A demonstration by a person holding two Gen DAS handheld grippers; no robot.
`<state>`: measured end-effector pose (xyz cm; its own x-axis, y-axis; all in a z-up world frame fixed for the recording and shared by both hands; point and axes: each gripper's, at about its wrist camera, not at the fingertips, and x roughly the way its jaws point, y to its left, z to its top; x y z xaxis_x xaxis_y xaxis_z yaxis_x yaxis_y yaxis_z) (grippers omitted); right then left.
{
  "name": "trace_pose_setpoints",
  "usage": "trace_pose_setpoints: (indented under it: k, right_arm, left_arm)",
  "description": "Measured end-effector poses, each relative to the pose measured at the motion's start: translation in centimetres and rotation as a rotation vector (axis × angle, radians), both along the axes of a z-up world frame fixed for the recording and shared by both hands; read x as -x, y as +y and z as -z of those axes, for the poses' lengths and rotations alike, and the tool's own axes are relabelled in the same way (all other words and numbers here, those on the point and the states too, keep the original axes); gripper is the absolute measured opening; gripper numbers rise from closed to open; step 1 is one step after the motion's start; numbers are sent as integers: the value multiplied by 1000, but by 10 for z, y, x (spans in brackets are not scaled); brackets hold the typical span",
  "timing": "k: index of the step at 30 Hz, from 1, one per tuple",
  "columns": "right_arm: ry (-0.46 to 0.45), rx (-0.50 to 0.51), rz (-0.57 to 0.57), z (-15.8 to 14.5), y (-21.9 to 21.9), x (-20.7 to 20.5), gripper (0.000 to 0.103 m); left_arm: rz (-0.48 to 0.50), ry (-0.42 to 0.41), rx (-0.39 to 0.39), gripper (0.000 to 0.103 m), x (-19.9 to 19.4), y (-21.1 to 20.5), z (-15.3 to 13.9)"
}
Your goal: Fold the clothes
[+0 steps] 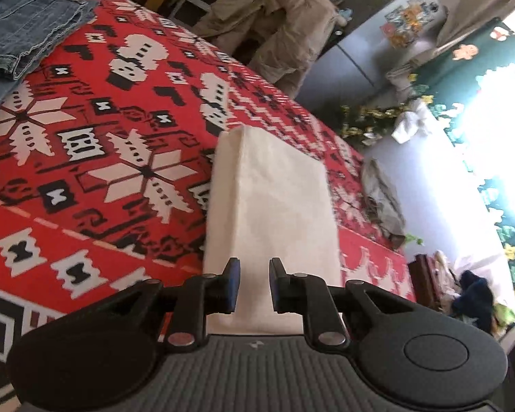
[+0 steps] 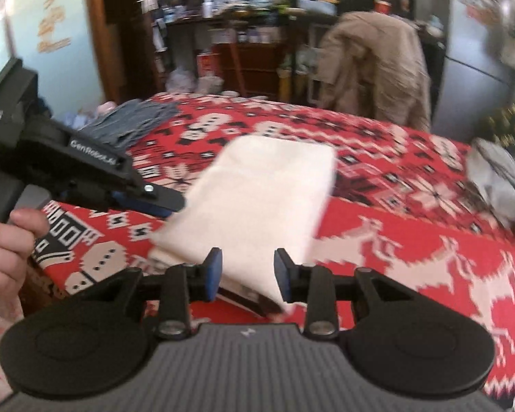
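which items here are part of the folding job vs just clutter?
Job: folded white cloth, denim garment, grey garment, left gripper, right gripper.
Clutter: beige jacket, fridge, shelves.

One folded white cloth (image 1: pixel 271 202); one folded denim garment (image 1: pixel 27 31); one grey crumpled garment (image 2: pixel 501 178); one red patterned cover (image 1: pixel 103 144); two tongs (image 1: pixel 254 285) (image 2: pixel 247 274).
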<state>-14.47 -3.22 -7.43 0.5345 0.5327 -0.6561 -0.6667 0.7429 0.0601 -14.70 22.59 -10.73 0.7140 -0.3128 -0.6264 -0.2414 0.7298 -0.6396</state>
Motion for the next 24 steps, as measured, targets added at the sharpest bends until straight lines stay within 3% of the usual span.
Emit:
trace_pose_setpoints:
  k: [6, 11, 16, 18, 24]
  right_arm:
    - [12, -27, 43, -2, -25, 0, 36]
    - [26, -50, 38, -4, -24, 1, 37]
    - [32, -45, 26, -4, -20, 3, 37]
    - [34, -41, 21, -4, -18, 4, 37]
    - [39, -29, 5, -4, -13, 8, 38]
  left_arm:
    - [-12, 4, 75, 16, -14, 10, 5]
    - [13, -35, 264, 16, -11, 21, 12]
    - [-48, 13, 171, 18, -13, 24, 15]
    - [-65, 6, 192, 30, -14, 27, 19]
    - [-50, -36, 284, 36, -19, 31, 27]
